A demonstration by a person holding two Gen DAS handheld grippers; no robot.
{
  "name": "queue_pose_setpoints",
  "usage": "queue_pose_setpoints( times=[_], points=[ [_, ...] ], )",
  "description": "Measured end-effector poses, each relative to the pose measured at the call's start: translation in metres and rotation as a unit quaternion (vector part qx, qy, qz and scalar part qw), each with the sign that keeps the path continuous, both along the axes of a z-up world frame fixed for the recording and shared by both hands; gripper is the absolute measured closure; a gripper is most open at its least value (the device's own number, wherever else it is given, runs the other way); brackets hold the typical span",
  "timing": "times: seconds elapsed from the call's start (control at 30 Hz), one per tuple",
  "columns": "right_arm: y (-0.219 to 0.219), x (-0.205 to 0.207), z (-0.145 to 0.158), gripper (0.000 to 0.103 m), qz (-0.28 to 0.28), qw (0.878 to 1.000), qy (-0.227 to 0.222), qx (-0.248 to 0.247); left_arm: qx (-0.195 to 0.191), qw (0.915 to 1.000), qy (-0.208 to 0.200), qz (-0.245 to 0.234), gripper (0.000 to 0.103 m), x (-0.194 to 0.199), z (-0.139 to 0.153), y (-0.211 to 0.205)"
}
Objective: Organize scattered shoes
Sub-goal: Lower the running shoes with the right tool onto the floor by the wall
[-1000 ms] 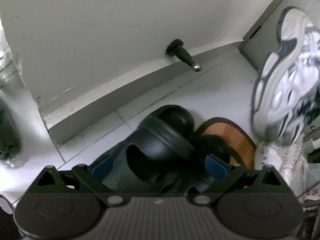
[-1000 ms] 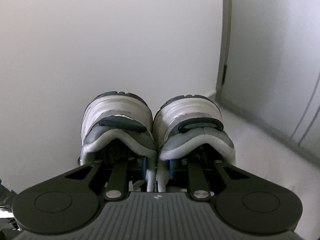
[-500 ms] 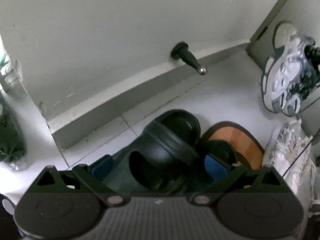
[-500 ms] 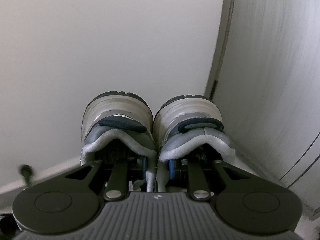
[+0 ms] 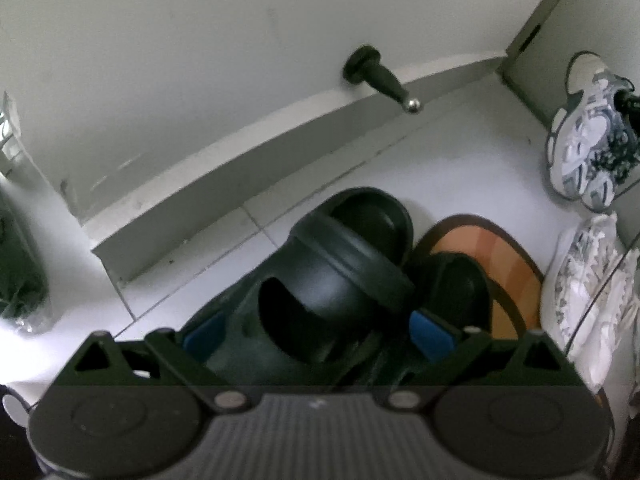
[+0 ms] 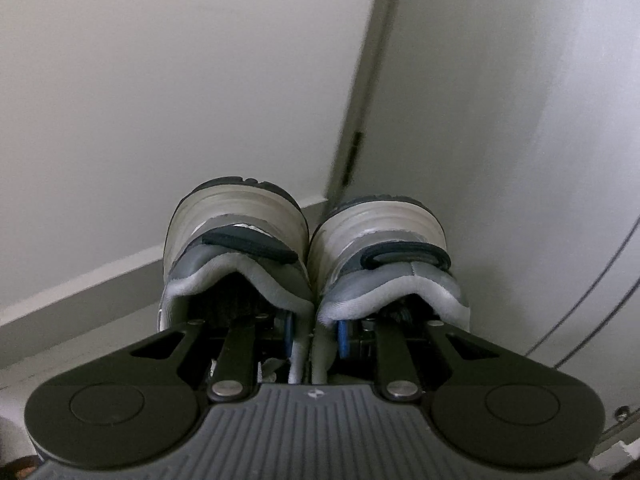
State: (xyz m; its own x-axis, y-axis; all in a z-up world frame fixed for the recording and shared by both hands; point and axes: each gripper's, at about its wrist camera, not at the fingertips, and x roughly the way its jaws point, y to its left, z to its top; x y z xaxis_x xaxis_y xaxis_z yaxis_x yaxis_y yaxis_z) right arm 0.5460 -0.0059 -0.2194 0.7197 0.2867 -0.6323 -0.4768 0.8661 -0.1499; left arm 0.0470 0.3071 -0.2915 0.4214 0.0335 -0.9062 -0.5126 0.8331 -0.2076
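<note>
White-walled corner: right tool [image 6: 312,332] clamping 2 sneakers [image 6: 312,280] (left tool [image 5: 316,332] gripping 2 slippers [image 5: 340,280]).

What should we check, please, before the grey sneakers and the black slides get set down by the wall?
1. Right tool pinching both grey sneakers by their inner collars: ok.
2. Left tool closed around black slides: ok.
3. Floor along the baseboard free: ok.
4. Door stopper clear of the slides: ok.
5. Sneaker soles level: cannot tell.
</note>
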Motion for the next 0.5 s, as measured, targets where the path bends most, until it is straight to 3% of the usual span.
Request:
queue_pose_setpoints(
  times=[0.2, 0.5],
  points=[
    [-0.018, 0.024, -0.011, 0.080, -0.034, 0.999, -0.010, -0.036, -0.012, 0.9999, 0.006, -0.005, 0.003, 0.001, -0.007, 0.001],
    [-0.004, 0.049, -0.059, 0.080, -0.015, 0.995, 0.013, -0.102, -0.027, 0.9996, 0.000, 0.001, 0.003, -0.004, 0.000, 0.016]
  ],
)
